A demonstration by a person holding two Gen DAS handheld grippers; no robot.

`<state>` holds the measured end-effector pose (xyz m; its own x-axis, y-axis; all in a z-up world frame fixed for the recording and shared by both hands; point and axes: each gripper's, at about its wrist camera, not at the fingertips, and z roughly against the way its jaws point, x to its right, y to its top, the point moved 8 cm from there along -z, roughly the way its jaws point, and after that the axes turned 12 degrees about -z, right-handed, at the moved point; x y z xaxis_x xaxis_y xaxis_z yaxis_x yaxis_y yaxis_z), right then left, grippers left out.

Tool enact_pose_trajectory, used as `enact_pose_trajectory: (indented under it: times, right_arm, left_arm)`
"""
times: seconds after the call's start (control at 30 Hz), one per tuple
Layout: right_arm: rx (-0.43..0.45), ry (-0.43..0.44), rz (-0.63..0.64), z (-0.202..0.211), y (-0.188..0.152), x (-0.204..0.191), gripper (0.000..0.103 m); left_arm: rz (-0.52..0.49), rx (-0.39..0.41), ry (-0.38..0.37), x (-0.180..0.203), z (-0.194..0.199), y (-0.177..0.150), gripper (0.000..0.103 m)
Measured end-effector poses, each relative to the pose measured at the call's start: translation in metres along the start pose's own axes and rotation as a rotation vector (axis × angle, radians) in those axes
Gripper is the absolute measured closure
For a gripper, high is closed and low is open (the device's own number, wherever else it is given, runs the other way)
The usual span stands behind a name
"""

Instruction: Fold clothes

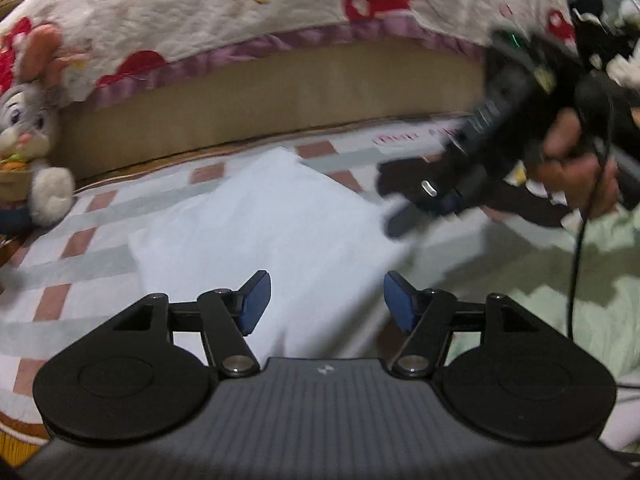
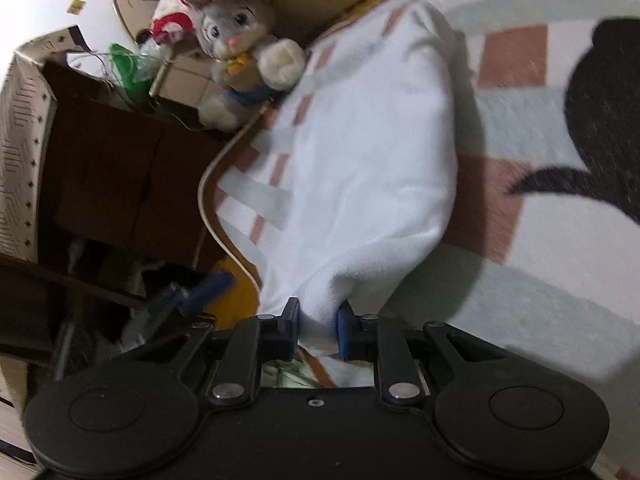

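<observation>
The white cloth (image 2: 372, 168) is laid on the checked sheet (image 2: 516, 60) of a bed, with one end lifted off the surface. That end is pinched between the pads of the right gripper (image 2: 318, 326), whose fingers are clenched on a bunched fold of the fabric. The grip is taken at an edge, presumably so that the layer can be carried over the rest of the cloth. From the pinch point the fabric fans out and drapes down to the sheet, so it is held under slight tension.

The left gripper (image 1: 326, 300) is held low over the near part of the cloth (image 1: 256, 232), its fingers released and spread, with nothing between the blue pads (image 1: 256, 304). It is probably kept ready to take a second edge or to pin the fabric.

The cloth appears soft, thick and plain white, with a rounded edge along one side that suggests a doubled layer. Its exact shape cannot be told because of blur.

A toy rabbit (image 2: 240, 40) sits beside the far corner, and a dark garment (image 2: 600, 120) is seen near the cloth.
</observation>
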<state>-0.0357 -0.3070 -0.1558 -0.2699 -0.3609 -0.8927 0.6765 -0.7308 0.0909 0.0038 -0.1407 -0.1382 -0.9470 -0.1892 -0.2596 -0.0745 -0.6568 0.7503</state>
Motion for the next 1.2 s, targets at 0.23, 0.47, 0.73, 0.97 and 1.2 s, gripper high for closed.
enact_pose_trajectory:
  times: [0.23, 0.47, 0.73, 0.97, 1.2]
  right_arm:
    - [0.003, 0.068, -0.035, 0.004, 0.016, -0.031, 0.082]
    - [-0.001, 0.051, 0.088, 0.026, 0.015, -0.048, 0.084]
    - [0.162, 0.030, -0.142, 0.047, 0.054, 0.005, 0.033]
    - [0.158, 0.080, -0.488, 0.005, 0.103, 0.068, 0.030]
    - [0.138, -0.190, -0.088, -0.051, 0.173, 0.047, 0.048]
  left_arm:
    - [-0.040, -0.187, 0.101, -0.005, -0.037, -0.021, 0.037]
    - [0.242, -0.133, 0.139, -0.059, -0.019, -0.018, 0.089]
    - [0.404, -0.104, 0.106, -0.073, -0.019, -0.021, 0.089]
    - [0.431, -0.104, 0.096, -0.067, -0.016, -0.029, 0.089]
    - [0.313, -0.185, 0.132, -0.049, -0.025, -0.041, 0.082]
